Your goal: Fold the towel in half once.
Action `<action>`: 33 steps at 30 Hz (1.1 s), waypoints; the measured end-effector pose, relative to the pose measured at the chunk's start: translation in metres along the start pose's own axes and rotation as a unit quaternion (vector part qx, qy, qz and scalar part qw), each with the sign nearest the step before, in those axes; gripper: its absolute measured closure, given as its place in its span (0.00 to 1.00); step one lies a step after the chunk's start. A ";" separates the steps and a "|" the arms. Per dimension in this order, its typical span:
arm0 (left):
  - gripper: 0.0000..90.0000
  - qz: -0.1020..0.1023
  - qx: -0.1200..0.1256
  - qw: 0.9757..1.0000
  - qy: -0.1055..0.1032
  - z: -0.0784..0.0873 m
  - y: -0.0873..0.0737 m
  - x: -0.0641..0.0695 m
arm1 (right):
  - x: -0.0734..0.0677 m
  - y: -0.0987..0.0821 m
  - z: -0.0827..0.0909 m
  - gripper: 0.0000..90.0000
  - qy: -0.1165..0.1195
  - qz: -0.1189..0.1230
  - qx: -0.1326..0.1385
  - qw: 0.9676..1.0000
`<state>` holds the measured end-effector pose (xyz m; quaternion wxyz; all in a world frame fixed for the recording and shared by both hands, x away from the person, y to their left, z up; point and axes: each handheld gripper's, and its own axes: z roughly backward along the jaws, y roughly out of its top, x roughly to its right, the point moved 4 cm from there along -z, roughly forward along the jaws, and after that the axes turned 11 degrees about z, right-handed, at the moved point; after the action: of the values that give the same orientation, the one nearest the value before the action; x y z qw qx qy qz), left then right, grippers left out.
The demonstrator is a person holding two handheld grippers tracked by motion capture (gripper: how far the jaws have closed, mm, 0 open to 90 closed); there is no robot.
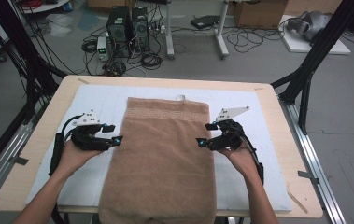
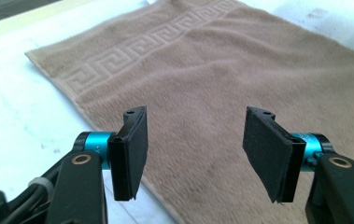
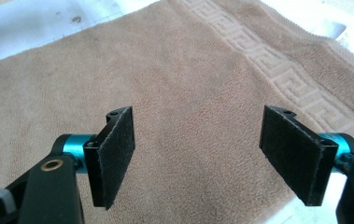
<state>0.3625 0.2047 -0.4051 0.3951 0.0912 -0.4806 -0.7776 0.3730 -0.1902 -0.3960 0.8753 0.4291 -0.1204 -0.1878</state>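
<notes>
A tan towel (image 1: pixel 163 154) with a key-pattern band near its far end lies flat on the white mat, its near end hanging over the table's front edge. My left gripper (image 1: pixel 112 134) hovers at the towel's left edge, jaws open with nothing between them; in the left gripper view the towel (image 2: pixel 221 79) spreads beyond the open left gripper (image 2: pixel 198 156). My right gripper (image 1: pixel 206 134) hovers at the towel's right edge, also open and empty. In the right gripper view the towel (image 3: pixel 179 74) lies under the open right gripper (image 3: pixel 200 161).
A white mat (image 1: pixel 90 100) covers most of the wooden table (image 1: pixel 48 116). Beyond the far edge, computer towers (image 1: pixel 128 28), cables and desk legs stand on the floor. Black frame struts (image 1: pixel 315 56) rise at both sides.
</notes>
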 end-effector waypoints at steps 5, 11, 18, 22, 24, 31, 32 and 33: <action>0.44 0.006 -0.006 1.000 0.004 -0.003 0.003 -0.005 | 0.007 0.002 0.000 0.28 -0.005 -0.002 -0.001 1.000; 0.44 0.002 0.005 1.000 0.007 -0.004 0.019 -0.007 | 0.015 0.009 -0.002 0.27 -0.006 0.005 -0.008 1.000; 0.45 -0.004 0.000 1.000 0.024 -0.011 0.038 -0.012 | 0.030 0.019 -0.006 0.27 -0.021 0.004 -0.002 1.000; 0.45 -0.009 0.005 1.000 0.023 -0.017 0.052 -0.014 | 0.041 0.025 -0.009 0.28 -0.030 0.001 0.010 0.999; 0.45 -0.007 0.006 1.000 0.020 -0.021 0.055 -0.017 | 0.046 0.026 -0.013 0.28 -0.034 0.001 0.009 0.999; 0.45 0.004 -0.012 1.000 0.025 -0.042 0.050 -0.036 | 0.062 0.019 -0.030 0.29 -0.045 -0.010 -0.002 0.999; 0.45 0.007 -0.010 1.000 0.025 -0.044 0.049 -0.039 | 0.065 0.015 -0.034 0.29 -0.045 -0.014 -0.010 0.999; 0.46 0.007 -0.007 1.000 0.026 -0.047 0.049 -0.042 | 0.067 0.012 -0.037 0.29 -0.044 -0.016 -0.017 0.999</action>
<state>0.4408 0.1919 -0.3997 0.4138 0.1053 -0.4654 -0.7753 0.4500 -0.1864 -0.4052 0.8731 0.4077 -0.1486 -0.2224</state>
